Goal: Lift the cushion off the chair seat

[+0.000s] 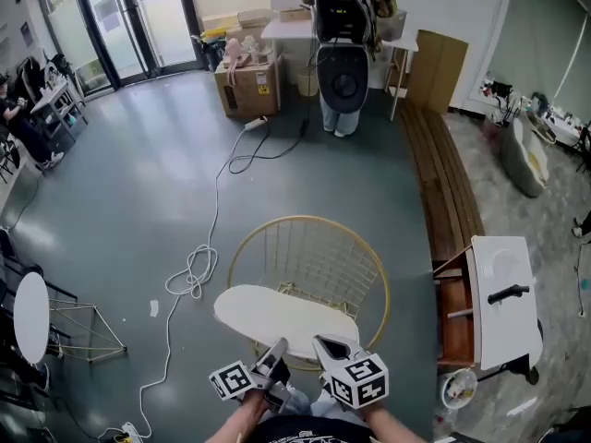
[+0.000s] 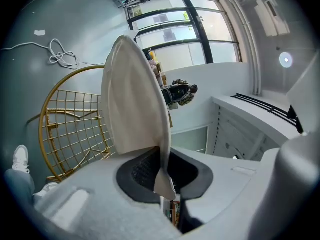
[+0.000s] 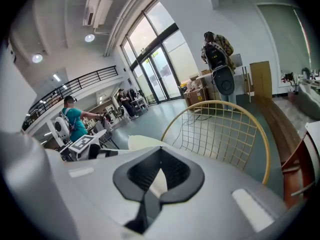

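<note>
A round cream cushion (image 1: 282, 317) hangs in the air above the gold wire chair (image 1: 319, 261), held at its near edge by both grippers. My left gripper (image 1: 275, 356) is shut on the cushion's rim; in the left gripper view the cushion (image 2: 132, 99) stands edge-on, pinched between the jaws of the gripper (image 2: 162, 176). My right gripper (image 1: 331, 351) is shut on the same edge, and a strip of cream cushion (image 3: 159, 181) shows between its jaws, the gripper (image 3: 157, 184) pointing towards the chair's back (image 3: 220, 131).
A white side table with a wooden frame (image 1: 499, 303) stands right of the chair. A white cable (image 1: 199, 266) loops on the grey floor to the left, near a small round table (image 1: 32, 317). A person with a backpack (image 1: 343, 44) stands far ahead by cardboard boxes (image 1: 247, 81).
</note>
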